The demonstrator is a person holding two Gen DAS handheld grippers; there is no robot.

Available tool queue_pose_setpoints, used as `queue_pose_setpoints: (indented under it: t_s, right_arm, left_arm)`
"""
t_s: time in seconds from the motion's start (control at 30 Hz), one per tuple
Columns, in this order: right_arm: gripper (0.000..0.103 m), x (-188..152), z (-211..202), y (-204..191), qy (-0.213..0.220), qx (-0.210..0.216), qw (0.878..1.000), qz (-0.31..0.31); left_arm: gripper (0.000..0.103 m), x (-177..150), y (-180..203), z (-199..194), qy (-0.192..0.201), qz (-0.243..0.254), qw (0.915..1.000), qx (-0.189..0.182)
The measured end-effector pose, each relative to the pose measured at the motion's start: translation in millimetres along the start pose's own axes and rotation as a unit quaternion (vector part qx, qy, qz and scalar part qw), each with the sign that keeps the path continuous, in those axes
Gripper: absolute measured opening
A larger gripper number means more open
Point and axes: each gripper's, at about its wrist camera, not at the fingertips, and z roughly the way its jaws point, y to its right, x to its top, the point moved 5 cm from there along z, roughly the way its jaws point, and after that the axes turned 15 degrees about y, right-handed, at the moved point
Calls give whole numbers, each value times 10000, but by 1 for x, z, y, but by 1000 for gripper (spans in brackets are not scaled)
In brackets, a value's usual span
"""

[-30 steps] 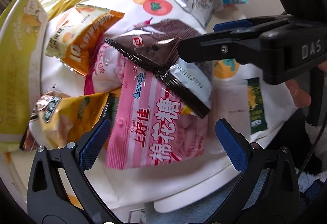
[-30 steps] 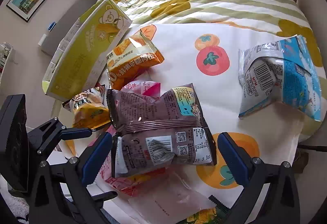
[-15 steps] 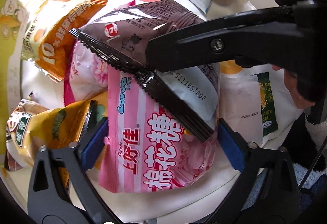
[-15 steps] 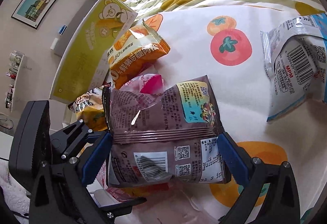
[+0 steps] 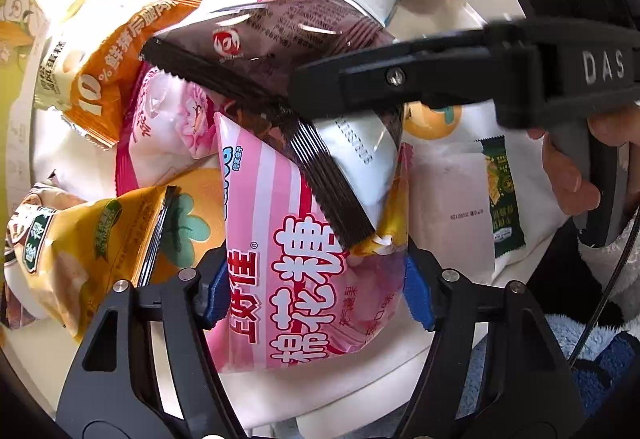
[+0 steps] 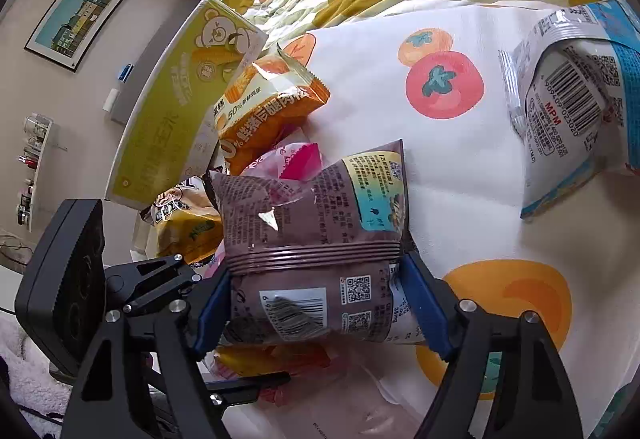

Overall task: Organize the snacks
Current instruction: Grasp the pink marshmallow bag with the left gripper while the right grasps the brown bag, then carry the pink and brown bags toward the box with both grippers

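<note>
A pink striped marshmallow bag [image 5: 280, 279] lies on the fruit-print cloth [image 6: 460, 167]. My left gripper [image 5: 316, 295] points down over it, jaws closing, both blue pads pressed against its sides. A brown snack bag [image 6: 312, 215] rests partly on top of the pink one. My right gripper [image 6: 320, 309] is closing too, its pads touching the brown bag's two edges. In the left wrist view a finger of the right gripper [image 5: 360, 83] crosses the brown bag [image 5: 280, 39]. In the right wrist view the left gripper's fingers [image 6: 152, 279] show at lower left.
An orange packet [image 6: 268, 111], a yellow packet [image 5: 92, 247] and a second pink packet [image 5: 168, 127] crowd the left. A yellow-green box [image 6: 180, 111] leans behind them. A white-blue packet [image 6: 572, 107] lies far right, a green-white one [image 5: 472, 207] near the cloth's edge. A hand [image 5: 568, 167] grips the right tool.
Both grippers went from wide open to closed against their bags. The left one dropped closer around the pink bag, and the right one came in around the brown bag.
</note>
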Motion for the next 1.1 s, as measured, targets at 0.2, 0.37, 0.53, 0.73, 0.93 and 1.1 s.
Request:
queue_pose_setpoints:
  t_s: [0.2,0.37,0.53,0.73,0.93,1.1]
  right_arm:
    - [69,5,-16,-4,254,48,9995,167]
    - [69,14,-36,-12,502,31,9986,157]
    - [69,26,-59,-22,751,-54,9971,123]
    - [69,45,-82,-45,1019,-111,9945,-198]
    - [69,66,-94,-80,1272,-2,9908,-469]
    - [69,83,-87,-116,1419,72,9872,-725]
  left_arm:
    - [66,-1,4,-16,134,44,9999,41]
    - [66,3,6,-33,309,-8,9995,90]
    - [66,18,5,-50,592,-42,9981,175]
    - [66,25,-12,-94,1185,-236,9918,422]
    - [66,29,-58,-147,1712,-712,9793,810]
    - [66,30,-108,-191,2078,-997,9666,1119]
